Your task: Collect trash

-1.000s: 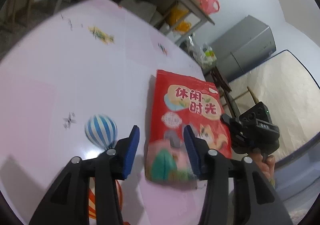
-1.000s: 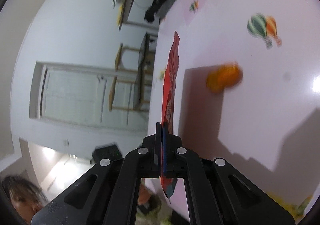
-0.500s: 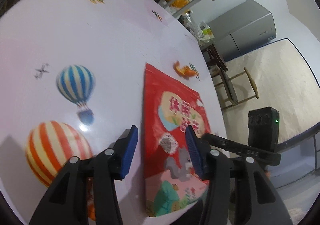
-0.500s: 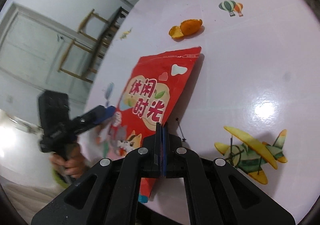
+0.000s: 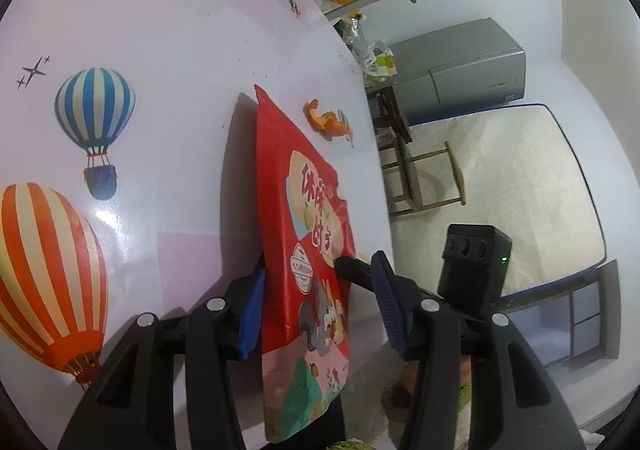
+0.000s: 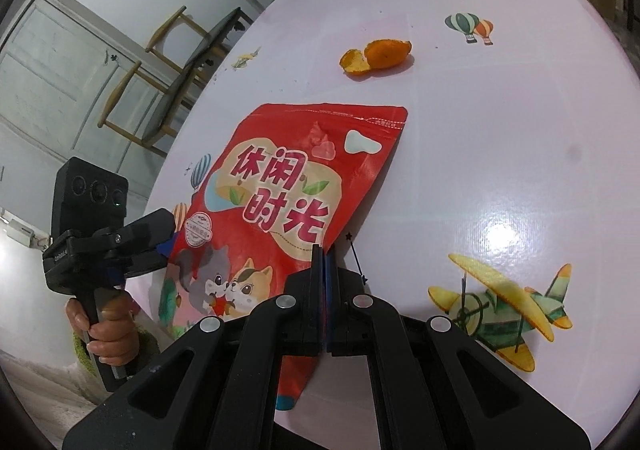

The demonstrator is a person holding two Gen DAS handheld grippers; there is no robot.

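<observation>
A red snack bag [image 6: 280, 186] rests on the pink table [image 6: 500, 130], its near end raised off the surface. My right gripper [image 6: 323, 250] is shut on the bag's right edge. In the left wrist view the bag [image 5: 296, 210] runs between the blue pads of my left gripper [image 5: 318, 290], which stands open around it with a gap on the right side. The right gripper's tip [image 5: 352, 268] shows there at the bag's edge. A hand [image 6: 108, 330] holds the left gripper [image 6: 164, 246] at the bag's left side. Orange peel [image 6: 376, 56] lies beyond the bag.
The table edge [image 5: 372, 154] runs just right of the bag. Past it stand a wooden chair [image 5: 424, 178], a grey fridge [image 5: 460, 66] and a mattress [image 5: 520, 190]. More chairs [image 6: 160, 82] stand beyond the far left edge. Balloon and plane stickers dot the table.
My right gripper rolled, turning the bag from edge-on to face-up in its view. My left gripper came in around the bag's near end, and the orange peel came into its view.
</observation>
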